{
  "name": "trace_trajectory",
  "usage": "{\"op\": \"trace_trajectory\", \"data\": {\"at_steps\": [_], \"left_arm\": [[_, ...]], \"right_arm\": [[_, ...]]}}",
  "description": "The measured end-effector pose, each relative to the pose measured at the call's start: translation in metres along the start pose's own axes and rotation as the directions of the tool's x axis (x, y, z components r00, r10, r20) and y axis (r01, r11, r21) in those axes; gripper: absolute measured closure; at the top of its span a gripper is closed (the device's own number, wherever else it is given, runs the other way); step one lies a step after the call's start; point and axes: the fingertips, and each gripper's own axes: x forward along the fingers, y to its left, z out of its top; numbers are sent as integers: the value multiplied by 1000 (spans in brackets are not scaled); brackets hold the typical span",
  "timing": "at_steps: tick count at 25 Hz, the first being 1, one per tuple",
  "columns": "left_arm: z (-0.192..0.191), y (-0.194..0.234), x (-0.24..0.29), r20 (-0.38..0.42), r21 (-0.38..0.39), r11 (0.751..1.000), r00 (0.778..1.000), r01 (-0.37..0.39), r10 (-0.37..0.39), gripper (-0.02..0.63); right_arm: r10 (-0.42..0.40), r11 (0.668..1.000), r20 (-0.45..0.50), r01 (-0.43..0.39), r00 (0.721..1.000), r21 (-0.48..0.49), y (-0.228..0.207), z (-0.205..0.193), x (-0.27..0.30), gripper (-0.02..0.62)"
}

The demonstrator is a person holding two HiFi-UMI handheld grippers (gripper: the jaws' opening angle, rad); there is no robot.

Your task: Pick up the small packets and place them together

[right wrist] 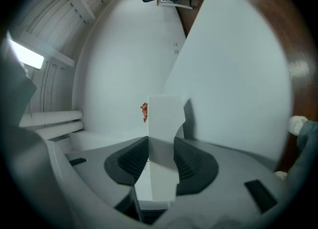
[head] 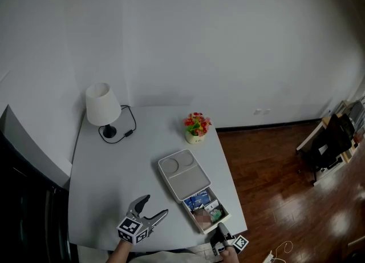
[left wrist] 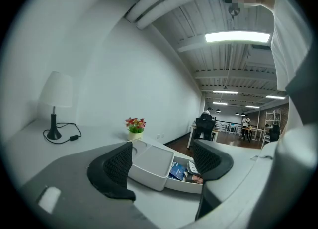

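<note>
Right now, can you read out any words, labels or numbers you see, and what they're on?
Nothing is legible.
Blue packet in the box: print too small to read.
Marker cubes: square patterns, no words.
White packet in the right gripper: blank.

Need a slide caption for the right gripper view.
Right claw shut on a flat white packet, flowers behind it.
</note>
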Motion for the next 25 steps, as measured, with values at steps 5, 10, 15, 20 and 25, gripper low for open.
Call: {"op": "trace_trajectory", "data": {"at_steps": [5,10,15,20,25], "left_arm": [[-9,-18,15,-25,1,997,997,73,-73,227],[-5,-32,26,-12,10,993,993,115,-114,227],[-4,-32,28,-6,8,991,991,131,-131,227],[0,-29,28,1,6,991,991,137,-137,227],[9,-29,28,16,15,988,988,152,-152,233]], "right_arm": [[-77,995,-42,74,996,-69,-5,-5,-26,437],[-196,975,33,198,980,-104,-13,16,-36,449],[-249,899,95,267,964,-348,7,49,-51,413],[-235,698,146,271,961,-663,78,63,-26,396],[-159,456,110,172,981,-874,156,40,18,387]]}}
